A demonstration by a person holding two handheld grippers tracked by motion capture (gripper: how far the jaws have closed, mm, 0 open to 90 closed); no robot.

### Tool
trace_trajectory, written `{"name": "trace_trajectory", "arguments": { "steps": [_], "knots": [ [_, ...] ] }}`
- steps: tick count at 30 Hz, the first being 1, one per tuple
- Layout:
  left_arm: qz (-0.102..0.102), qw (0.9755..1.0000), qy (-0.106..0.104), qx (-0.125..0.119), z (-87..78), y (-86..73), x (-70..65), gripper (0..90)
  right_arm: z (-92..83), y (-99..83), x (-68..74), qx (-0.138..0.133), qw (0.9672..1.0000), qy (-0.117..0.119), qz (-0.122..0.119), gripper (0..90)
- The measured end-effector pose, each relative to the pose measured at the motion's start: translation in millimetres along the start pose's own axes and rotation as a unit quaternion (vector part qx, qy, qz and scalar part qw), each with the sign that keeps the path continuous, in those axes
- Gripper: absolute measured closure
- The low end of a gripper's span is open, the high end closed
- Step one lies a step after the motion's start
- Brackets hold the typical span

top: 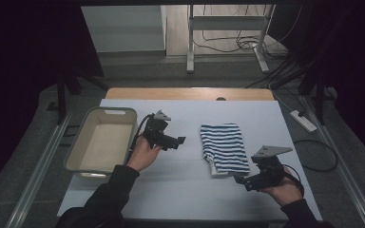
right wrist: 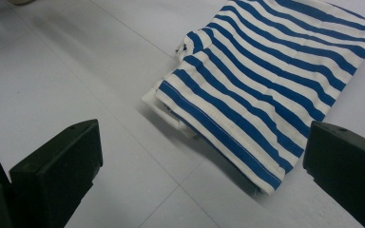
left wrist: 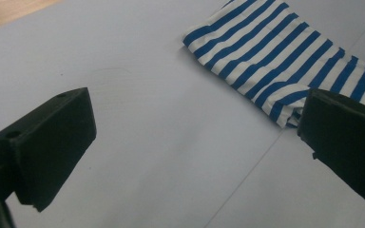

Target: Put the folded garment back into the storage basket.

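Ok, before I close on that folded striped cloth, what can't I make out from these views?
- Striped cloth: its layers and underside are hidden by its own fold in the high view.
- Cloth's far corner: cut off by the frame's top edge in the right gripper view.
- Basin: its near inner wall is hidden by the rim, high view.
- Surrounding room: too dark.

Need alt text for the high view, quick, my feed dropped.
A folded blue-and-white striped cloth lies on a white table, between two hand-held tongs with open jaws: left tongs beside a beige tub, right tongs at the cloth's near corner.
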State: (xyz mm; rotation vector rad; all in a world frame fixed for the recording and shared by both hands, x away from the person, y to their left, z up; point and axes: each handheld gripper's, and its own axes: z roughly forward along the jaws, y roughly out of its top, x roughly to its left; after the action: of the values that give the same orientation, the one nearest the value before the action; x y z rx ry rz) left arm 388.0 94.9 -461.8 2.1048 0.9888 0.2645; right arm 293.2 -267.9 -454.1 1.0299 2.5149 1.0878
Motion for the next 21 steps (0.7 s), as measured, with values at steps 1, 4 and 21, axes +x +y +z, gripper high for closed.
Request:
{"name": "trace_trajectory", "arguments": {
  "steps": [1, 4, 21],
  "knots": [
    [0.000, 1.0000, 0.000, 0.001, 1.4, 0.5, 0.0, 0.0, 0.0, 0.0, 0.0, 0.000, 1.0000, 0.000, 0.000, 0.0],
    [-0.001, 1.0000, -0.002, 0.004, 12.0, 4.2, 0.1, 0.0, 2.7, 0.8, -1.1, 0.004, 1.0000, -0.003, -0.003, 0.0],
    [0.009, 0.9999, 0.004, 0.013, 47.4, 24.7, -3.5, 0.0, 11.2, 4.1, -8.3, 0.026, 0.9996, 0.001, -0.003, 0.0]
  ]
}}
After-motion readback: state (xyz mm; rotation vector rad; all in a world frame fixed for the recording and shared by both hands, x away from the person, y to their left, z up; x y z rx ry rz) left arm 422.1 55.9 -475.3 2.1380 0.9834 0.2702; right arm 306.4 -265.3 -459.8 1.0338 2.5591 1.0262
